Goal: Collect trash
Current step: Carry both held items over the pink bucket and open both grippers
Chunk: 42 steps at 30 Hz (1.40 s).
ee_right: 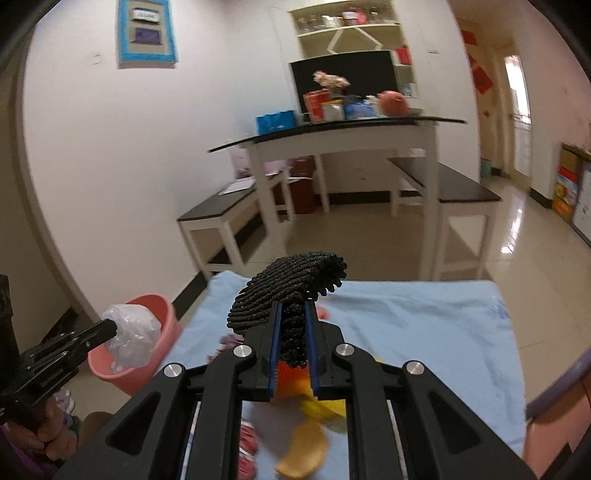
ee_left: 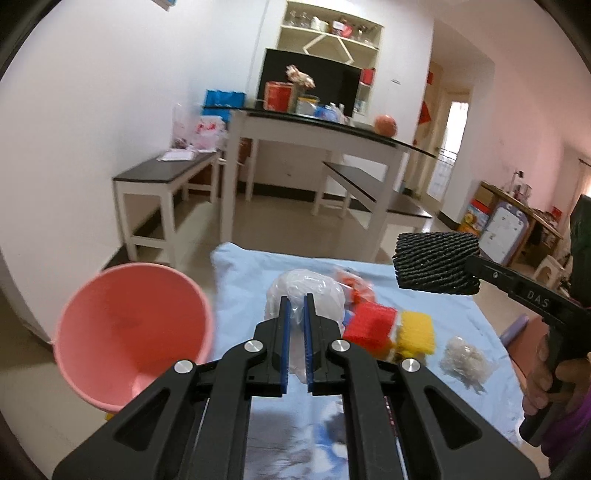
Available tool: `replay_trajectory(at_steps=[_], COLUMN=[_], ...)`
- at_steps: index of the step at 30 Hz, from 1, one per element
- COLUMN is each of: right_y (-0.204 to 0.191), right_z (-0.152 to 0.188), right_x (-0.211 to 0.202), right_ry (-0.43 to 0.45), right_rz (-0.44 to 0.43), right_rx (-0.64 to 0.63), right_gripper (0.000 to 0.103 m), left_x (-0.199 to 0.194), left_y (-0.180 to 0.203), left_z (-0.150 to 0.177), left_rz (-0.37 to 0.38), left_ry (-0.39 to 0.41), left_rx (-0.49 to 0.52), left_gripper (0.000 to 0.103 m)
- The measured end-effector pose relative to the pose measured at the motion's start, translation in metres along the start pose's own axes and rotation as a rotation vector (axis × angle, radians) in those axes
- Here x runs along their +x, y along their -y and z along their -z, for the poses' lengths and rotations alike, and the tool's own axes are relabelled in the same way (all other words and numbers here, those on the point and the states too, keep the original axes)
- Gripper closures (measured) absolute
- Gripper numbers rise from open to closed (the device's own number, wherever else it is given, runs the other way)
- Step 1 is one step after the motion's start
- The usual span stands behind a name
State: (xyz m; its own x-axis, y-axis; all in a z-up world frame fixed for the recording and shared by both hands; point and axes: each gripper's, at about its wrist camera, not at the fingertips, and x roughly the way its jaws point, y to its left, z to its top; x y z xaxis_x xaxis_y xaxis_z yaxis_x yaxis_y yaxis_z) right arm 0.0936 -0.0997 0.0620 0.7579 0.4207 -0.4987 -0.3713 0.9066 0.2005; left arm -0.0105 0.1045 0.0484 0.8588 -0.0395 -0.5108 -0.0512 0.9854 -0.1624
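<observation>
A crumpled clear plastic bag (ee_left: 301, 295) is pinched between the blue pads of the left gripper (ee_left: 296, 306), bulging out beyond the fingertips; in the right wrist view it hangs just in front of the pink bin (ee_right: 164, 314). A black foam fruit net (ee_right: 288, 291), ribbed and folded over on itself, is clamped in the right gripper (ee_right: 293, 314), held up above the table. More trash lies on the light blue cloth (ee_right: 424, 314) below: a red foam net (ee_left: 369, 325) touching a yellow foam net (ee_left: 415, 330), a small wad of whitish wrapping (ee_left: 465, 358) to their right, an orange-and-white wrapper (ee_left: 351, 282) farther back, and an orange peel (ee_right: 303, 454) near the front edge.

The pink bin stands on the floor just off the cloth's left edge, its mouth open. Beyond, on pale glossy floor tiles, stands a white table with a dark top (ee_right: 332, 129), flanked by matching benches (ee_right: 214, 214) and crowded with boxes and cans; a dark screen (ee_right: 343, 74) and a white wall shelf (ee_right: 343, 29) are behind it.

Both grippers' jaws are nearly together, each squeezing its piece of trash. A hand (ee_left: 546, 373) grips the right gripper's handle.
</observation>
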Motion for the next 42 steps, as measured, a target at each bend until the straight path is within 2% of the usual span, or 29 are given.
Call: replay_trajectory(at_steps=[11,20,26,34,36,38,40,42], right_y=[-0.112,-0.193,-0.224,-0.233,-0.236,-0.236,-0.236,-0.236], right_z=[-0.015,0.002,0.018,0.034,0.035,0.036,0.037,0.037], right_x=[0.057,0.110,0.138,0.152,0.155,0.158,0.158,0.158], right_ry=[-0.047,-0.124,-0.187,-0.230,-0.239,-0.247,-0.247,-0.248], right_rz=[-0.177,-0.252,-0.259,-0.257,-0.259,-0.263,-0.269,-0.273], right_rx=[-0.158,-0.276,-0.329,-0.339,-0.340,-0.337,-0.336,-0.333], right_gripper=[0.091,0.091,0.091,0.090,0.082,0.073,0.068,0.066], left_x=[-0.017,-0.002,0.007,0.014,0.015,0.016,0.014,0.012], left_y=[-0.063,-0.111,-0.129,-0.138,-0.140,-0.139,-0.139,-0.139], left_z=[-0.001,0.012,0.023,0.035,0.036,0.035,0.035,0.035], left_rz=[-0.167,-0.258,-0.290,-0.326,-0.330,-0.333,-0.341,-0.339], left_ry=[0.034,-0.025,-0.068,-0.101,-0.112,-0.116,-0.110,-0.104], left_rx=[-0.083,-0.165,-0.193,-0.205,-0.213,-0.217,-0.215,-0.214], left_gripper=[0.097,0.097,0.097,0.096,0.091,0.074,0.065,0.065])
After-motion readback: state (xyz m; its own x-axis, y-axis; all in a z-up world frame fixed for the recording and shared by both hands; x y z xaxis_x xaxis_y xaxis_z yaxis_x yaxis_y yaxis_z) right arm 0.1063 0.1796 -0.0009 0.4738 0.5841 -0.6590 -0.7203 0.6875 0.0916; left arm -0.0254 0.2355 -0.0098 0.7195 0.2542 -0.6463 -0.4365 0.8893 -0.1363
